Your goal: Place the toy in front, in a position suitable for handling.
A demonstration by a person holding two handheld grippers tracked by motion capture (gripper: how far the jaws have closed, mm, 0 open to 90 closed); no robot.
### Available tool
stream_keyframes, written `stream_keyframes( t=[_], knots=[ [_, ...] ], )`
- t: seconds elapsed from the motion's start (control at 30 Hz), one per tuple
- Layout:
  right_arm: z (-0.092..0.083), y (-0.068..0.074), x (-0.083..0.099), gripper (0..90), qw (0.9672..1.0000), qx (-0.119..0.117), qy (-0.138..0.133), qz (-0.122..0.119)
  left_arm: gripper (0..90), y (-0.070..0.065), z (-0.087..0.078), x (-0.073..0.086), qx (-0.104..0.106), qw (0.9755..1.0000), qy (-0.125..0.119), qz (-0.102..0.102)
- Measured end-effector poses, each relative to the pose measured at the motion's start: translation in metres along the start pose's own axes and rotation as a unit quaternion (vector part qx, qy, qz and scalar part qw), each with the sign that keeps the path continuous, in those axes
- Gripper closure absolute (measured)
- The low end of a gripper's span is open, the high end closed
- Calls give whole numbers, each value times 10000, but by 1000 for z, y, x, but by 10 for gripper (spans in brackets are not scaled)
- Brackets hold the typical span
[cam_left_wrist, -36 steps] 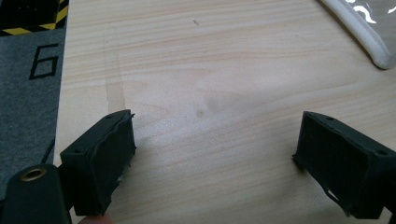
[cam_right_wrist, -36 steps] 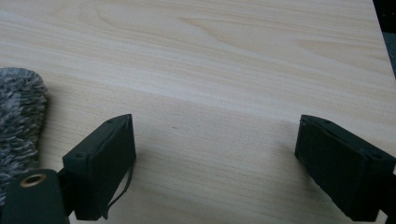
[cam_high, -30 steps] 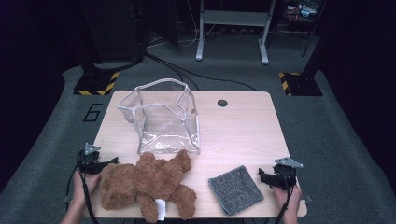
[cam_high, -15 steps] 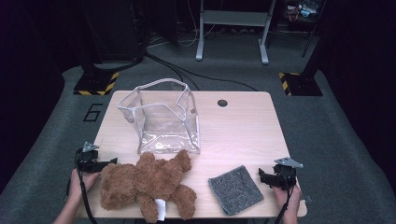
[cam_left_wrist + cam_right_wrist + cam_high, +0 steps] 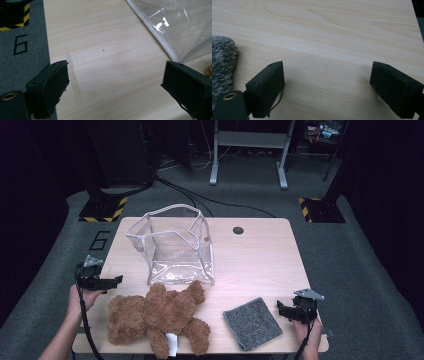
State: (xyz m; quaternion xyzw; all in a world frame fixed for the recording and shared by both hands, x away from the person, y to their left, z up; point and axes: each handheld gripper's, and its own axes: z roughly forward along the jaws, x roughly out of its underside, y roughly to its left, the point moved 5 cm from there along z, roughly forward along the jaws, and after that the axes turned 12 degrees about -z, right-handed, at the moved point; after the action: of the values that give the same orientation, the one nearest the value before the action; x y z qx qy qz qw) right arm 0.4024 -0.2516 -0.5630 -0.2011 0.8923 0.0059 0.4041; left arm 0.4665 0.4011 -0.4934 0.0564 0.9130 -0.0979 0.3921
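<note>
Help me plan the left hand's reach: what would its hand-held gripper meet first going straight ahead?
Probably the clear bag: the left hand-held gripper, open, faces bare table before its white edge.

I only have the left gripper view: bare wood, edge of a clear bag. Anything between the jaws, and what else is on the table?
Observer: Nothing between them; the left hand-held gripper is open, beside a brown teddy bear.
Operator: Where's the bear relative to the bag?
Observer: Lying on the table just in front of the clear bag, which stands open.
Operator: Other hand?
Observer: The right hand-held gripper is open, beside a grey cloth.
</note>
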Motion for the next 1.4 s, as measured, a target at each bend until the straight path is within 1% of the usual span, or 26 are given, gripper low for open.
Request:
stream_keyframes(
  t=[0.1,0.13,0.2,0.23,0.27,0.3,0.33,0.37,0.53,0.57,0.63,0.67,0.7,0.73,0.87,0.97,1.0,1.07,1.2,1.27,1.33,1.37,1.4],
  knots=[
    [0,0,0,118,10000,1,-1,-2,69,-1,-4,-13,10,10000,-94,6],
    [0,0,0,117,10000,1,-1,0,70,-3,-5,-17,42,9999,-125,-26],
    [0,0,0,117,10000,1,0,-1,73,-7,-9,-26,113,9998,-170,15],
    [0,0,0,117,10000,-2,0,0,74,-10,-10,-31,137,9996,-239,17],
    [0,0,0,117,10000,-1,-1,-2,74,-13,-11,-36,200,9995,-225,37],
    [0,0,0,117,10000,0,-1,-3,71,-17,-12,-40,221,9994,-244,53],
    [0,0,0,117,10000,0,0,-1,65,-21,-12,-45,253,9992,-308,55],
    [0,0,0,117,10000,-1,0,-3,66,-26,-14,-50,321,9991,-259,93],
    [0,0,0,118,10000,2,-1,-1,65,-47,-16,-73,464,9978,-418,240],
    [0,0,0,118,10000,2,-1,-3,67,-50,-17,-77,499,9975,-420,265],
    [0,0,0,118,10000,3,-1,-1,71,-55,-16,-85,566,9970,-467,243],
    [0,0,0,118,10000,1,-1,-1,73,-57,-16,-89,579,9970,-426,280],
    [0,0,0,118,10000,1,-1,-1,74,-57,-16,-89,579,9970,-426,280],
    [0,0,0,118,10000,2,-1,-1,76,-61,-15,-98,565,9966,-514,307],
    [0,0,0,118,10000,1,-1,0,85,-68,-15,-115,538,9961,-589,365],
    [0,0,0,118,10000,1,-1,0,93,-69,-12,-127,482,9962,-590,432],
    [0,0,0,118,10000,1,0,0,101,-69,-11,-131,425,9965,-569,442],
    [0,0,0,118,10000,1,0,-3,108,-68,-7,-139,354,9968,-627,355],
    [0,0,0,117,10000,1,-1,0,138,-62,2,-150,240,9976,-609,237],
    [0,0,0,118,10000,1,-1,-1,150,-61,9,-152,146,9980,-585,202],
    [0,0,0,118,10000,1,0,-2,163,-60,15,-153,159,9984,-517,147],
    [0,0,0,118,10000,1,-2,0,183,-60,18,-153,98,9986,-508,100],
    [0,0,0,118,10000,1,-1,-1,221,-59,21,-152,57,9989,-450,112]
  ],
)
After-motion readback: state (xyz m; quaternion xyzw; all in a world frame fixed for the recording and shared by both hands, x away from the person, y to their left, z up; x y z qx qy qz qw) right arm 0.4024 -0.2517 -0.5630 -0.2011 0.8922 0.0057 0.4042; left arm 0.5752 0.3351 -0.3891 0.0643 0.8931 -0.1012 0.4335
